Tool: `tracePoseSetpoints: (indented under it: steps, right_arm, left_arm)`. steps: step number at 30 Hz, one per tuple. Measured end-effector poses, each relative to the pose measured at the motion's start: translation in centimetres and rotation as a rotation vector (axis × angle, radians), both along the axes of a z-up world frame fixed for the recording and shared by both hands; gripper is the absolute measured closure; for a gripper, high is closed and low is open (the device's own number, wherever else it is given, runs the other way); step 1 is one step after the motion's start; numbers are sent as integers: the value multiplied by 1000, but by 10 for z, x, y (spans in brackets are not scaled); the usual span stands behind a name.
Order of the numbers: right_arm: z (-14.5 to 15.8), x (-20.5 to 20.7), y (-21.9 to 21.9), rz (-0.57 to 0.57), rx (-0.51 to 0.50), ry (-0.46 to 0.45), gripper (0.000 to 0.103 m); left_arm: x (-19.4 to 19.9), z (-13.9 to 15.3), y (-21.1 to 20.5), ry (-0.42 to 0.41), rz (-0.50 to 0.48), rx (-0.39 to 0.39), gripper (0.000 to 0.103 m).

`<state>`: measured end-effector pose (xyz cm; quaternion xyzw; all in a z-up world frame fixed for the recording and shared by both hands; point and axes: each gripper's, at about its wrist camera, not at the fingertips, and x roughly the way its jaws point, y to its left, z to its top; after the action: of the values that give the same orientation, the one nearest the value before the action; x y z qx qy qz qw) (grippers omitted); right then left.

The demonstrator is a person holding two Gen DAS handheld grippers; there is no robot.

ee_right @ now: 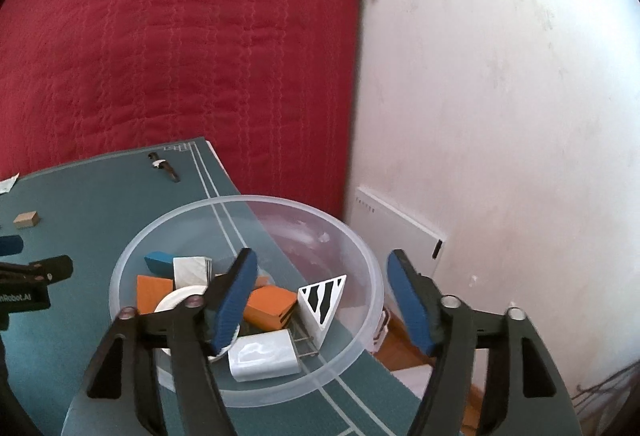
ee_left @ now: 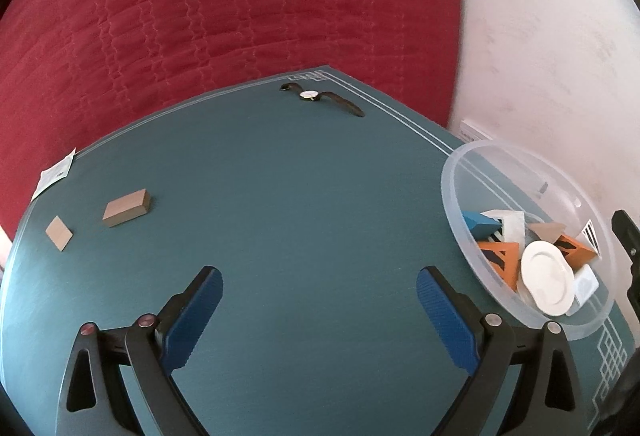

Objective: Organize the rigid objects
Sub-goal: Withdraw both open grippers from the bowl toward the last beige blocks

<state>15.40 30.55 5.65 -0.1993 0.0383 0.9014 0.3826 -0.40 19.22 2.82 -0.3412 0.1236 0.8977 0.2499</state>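
My left gripper [ee_left: 320,276] hangs open over the teal mat [ee_left: 300,176] with nothing between its blue pads. Far left on the mat lie a thick wooden block [ee_left: 126,207] and a thin wooden tile [ee_left: 59,233]. A wristwatch [ee_left: 310,95] [ee_right: 162,165] lies at the far edge. On the right, a clear plastic bowl [ee_left: 443,188] [ee_right: 248,198] holds several blocks and a small white plate [ee_left: 546,282]. My right gripper [ee_right: 322,256] is open above the bowl. A zebra-striped triangular block [ee_right: 324,296] lies in the bowl below its pads, which do not touch it.
A red quilted cover [ee_left: 240,16] rises behind the table and a white wall [ee_right: 500,96] stands to the right. A paper slip [ee_left: 54,174] lies at the mat's left edge. The bowl overhangs the table's right edge, with floor below.
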Motion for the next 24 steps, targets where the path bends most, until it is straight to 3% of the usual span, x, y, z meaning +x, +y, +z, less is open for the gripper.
tracePoseSetpoints:
  steps: [8,24]
  right_arm:
    - [1,0,-6,12,-1,-10,31]
    - [1,-41,-75,322,-58,-89,31]
  left_arm:
    - [-6,-2,-22,3,23,-10,3]
    - [-48,-9,-91,2,184,-42,2]
